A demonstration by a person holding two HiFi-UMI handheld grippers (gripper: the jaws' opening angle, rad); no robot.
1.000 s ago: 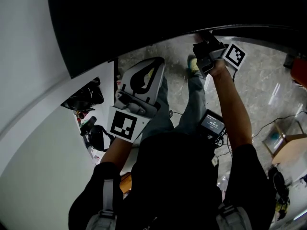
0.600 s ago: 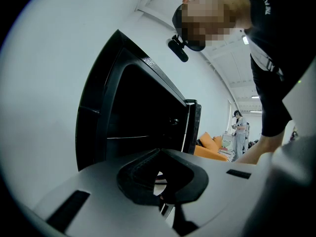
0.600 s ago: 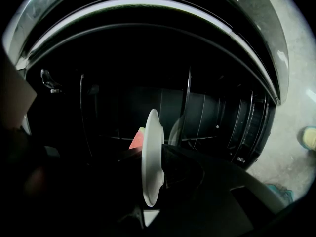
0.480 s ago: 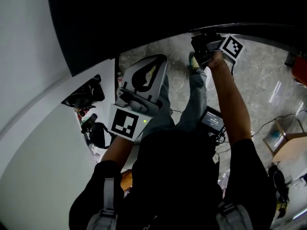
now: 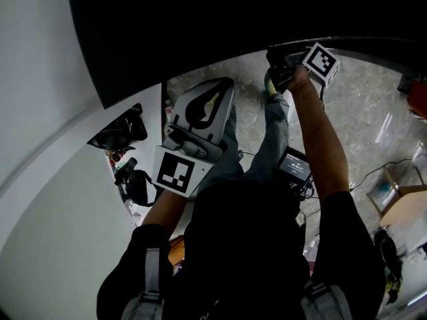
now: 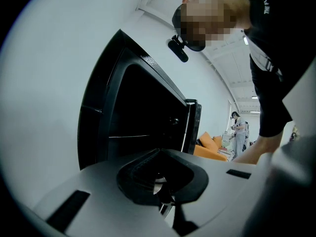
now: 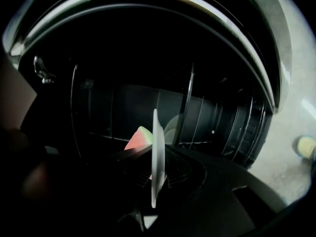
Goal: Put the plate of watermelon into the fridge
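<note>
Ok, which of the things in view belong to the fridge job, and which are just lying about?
Part of the job:
- plate, gripped by the right gripper
- watermelon slice on it
- open fridge straight ahead

Just lying about:
- dark bag on the floor
- cable across the floor
- wooden chair
- orange sofa in the background

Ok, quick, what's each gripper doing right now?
Left gripper: closed, holding nothing.
Right gripper: closed on the rim of the plate, with the watermelon on it.
</note>
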